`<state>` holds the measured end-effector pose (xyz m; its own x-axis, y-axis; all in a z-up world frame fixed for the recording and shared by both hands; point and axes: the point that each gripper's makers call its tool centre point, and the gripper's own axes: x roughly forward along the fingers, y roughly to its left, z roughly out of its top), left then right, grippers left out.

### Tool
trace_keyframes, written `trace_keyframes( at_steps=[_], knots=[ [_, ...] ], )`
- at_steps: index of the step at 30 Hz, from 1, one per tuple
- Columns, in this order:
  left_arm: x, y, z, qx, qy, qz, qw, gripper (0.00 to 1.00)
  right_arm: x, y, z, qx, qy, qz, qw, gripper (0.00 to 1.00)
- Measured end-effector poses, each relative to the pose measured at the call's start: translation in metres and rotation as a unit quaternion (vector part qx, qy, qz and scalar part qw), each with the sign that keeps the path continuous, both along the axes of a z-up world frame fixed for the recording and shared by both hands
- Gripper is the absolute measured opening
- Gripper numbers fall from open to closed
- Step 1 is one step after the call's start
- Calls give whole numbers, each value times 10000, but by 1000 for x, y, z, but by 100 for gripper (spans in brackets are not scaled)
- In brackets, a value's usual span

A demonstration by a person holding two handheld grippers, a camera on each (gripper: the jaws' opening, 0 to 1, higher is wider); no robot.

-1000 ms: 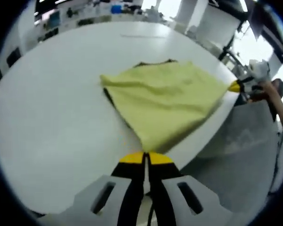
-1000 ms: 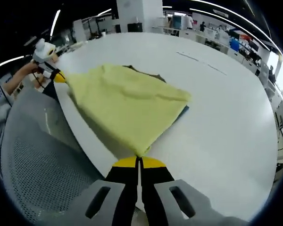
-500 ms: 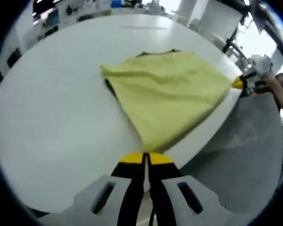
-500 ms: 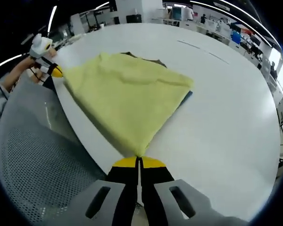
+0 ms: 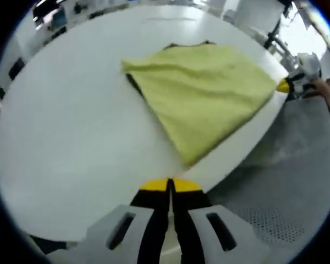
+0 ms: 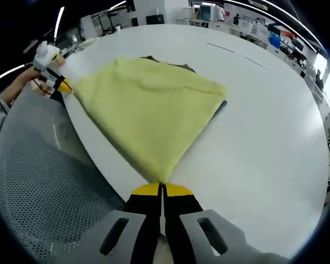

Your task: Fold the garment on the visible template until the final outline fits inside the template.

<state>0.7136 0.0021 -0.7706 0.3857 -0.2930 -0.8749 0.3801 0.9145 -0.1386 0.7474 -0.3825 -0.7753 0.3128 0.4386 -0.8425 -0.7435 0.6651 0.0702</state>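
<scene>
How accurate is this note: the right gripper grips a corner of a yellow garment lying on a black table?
Wrong in one respect: the table is white, not black, as the right gripper view shows. The right gripper does grip a corner of the yellow garment lying on it.

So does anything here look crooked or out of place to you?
Slightly. The yellow garment lies askew, with one corner reaching the edge of the white table at the right tongs. A dark template peeks out from under its far side, so the cloth isn't sitting squarely within it. Nothing looks spilled or damaged.
</scene>
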Motion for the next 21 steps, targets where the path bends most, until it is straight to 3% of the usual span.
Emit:
trace_keyframes(
  at_steps=[2,11,14,21],
  knots=[
    [-1,0,-2,102,10,14,9999,0,2,0,-1,-15,20,-29,10000,1],
    [3,-9,4,-81,-40,33,10000,0,-2,-3,-3,51,61,-131,9999,1],
    [4,-9,6,-77,-53,-1,10000,0,-6,-8,-7,-117,29,-89,9999,1],
    [12,-12,19,-179,-200,57,9996,0,0,-15,7,-44,-119,-349,9993,1]
  ],
)
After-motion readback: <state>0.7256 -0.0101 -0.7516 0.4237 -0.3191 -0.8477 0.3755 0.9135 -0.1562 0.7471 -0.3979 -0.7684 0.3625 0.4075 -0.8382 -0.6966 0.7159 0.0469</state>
